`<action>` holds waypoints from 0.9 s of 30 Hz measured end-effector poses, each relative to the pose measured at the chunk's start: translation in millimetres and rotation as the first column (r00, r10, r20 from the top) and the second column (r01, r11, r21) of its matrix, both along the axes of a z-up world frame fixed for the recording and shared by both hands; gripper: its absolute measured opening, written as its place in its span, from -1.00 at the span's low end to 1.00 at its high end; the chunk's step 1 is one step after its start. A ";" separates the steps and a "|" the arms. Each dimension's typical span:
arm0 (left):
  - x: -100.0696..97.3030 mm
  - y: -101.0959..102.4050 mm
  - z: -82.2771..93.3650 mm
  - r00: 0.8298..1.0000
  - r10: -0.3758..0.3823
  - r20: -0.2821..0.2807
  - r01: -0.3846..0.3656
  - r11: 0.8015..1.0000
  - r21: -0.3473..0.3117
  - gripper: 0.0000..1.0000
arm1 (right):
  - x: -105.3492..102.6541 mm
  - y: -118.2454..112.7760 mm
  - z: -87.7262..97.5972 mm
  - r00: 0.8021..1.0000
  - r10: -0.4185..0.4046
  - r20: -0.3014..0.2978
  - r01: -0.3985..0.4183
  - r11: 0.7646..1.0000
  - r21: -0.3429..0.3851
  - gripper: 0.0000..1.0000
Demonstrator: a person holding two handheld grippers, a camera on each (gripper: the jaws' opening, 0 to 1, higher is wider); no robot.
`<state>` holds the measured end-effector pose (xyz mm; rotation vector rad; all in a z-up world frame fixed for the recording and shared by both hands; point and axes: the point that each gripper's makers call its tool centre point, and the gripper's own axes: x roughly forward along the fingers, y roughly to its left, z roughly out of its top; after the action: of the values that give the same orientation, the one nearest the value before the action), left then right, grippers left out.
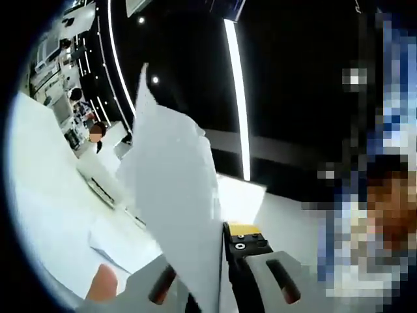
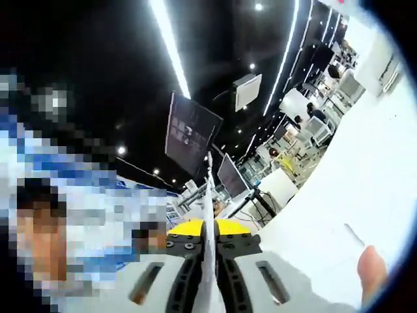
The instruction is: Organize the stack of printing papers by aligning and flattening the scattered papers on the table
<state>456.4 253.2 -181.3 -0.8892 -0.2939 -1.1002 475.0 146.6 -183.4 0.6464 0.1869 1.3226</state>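
Left tool [image 1: 208, 287] — pale grey moulded jaws with dark oblong slots, black inner block with two silver screws, yellow tip cap, right tool [image 2: 208, 251] — matching grey jaws, slotted, black mid-section with small screws, yellow caps either side of the closed centre line

I'm working in a big open-plan office or lab hall: a black ceiling with long light strips [image 1: 238, 98], hanging screens [image 2: 192, 134], rows of desks [image 2: 313, 127] with seated people [image 1: 85, 107], and a white table [image 2: 365, 189].
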 end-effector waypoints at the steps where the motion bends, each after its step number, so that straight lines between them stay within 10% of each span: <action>1: -1.1 0.6 -1.8 1.000 -0.002 -0.010 0.002 1.000 0.012 -0.89 | 5.1 -3.2 -9.4 0.996 -0.051 0.067 0.057 0.994 -0.090 -0.72; 5: -9.4 11.7 -7.2 0.998 0.030 -0.053 -0.027 0.998 0.058 -0.89 | 23.7 -22.5 -45.6 0.949 -0.124 0.289 0.240 0.880 -0.410 -0.38; 9: -24.7 27.7 -7.6 0.995 0.065 -0.070 -0.056 0.991 0.123 -0.89 | 28.5 -37.1 -67.0 0.917 -0.096 0.387 0.317 0.764 -0.562 -0.32; 18: -44.0 48.1 -16.1 0.985 0.095 -0.144 -0.069 0.982 0.177 -0.89 | 53.7 -65.2 -93.6 0.871 -0.118 0.477 0.434 0.640 -0.634 0.18; 21: -51.6 51.2 -17.8 0.983 0.099 -0.153 -0.072 0.982 0.177 -0.89 | 74.1 -82.9 -106.8 0.844 -0.156 0.513 0.502 0.565 -0.655 0.30; 27: -64.1 55.6 -27.9 0.980 0.095 -0.174 -0.064 0.983 0.174 -0.89 | 111.9 -85.8 -124.5 0.827 -0.261 0.498 0.551 0.554 -0.625 0.29</action>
<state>392.3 308.8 -209.2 -0.8143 -0.0835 -0.9472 586.9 60.8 -307.8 -0.2769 0.2488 0.7495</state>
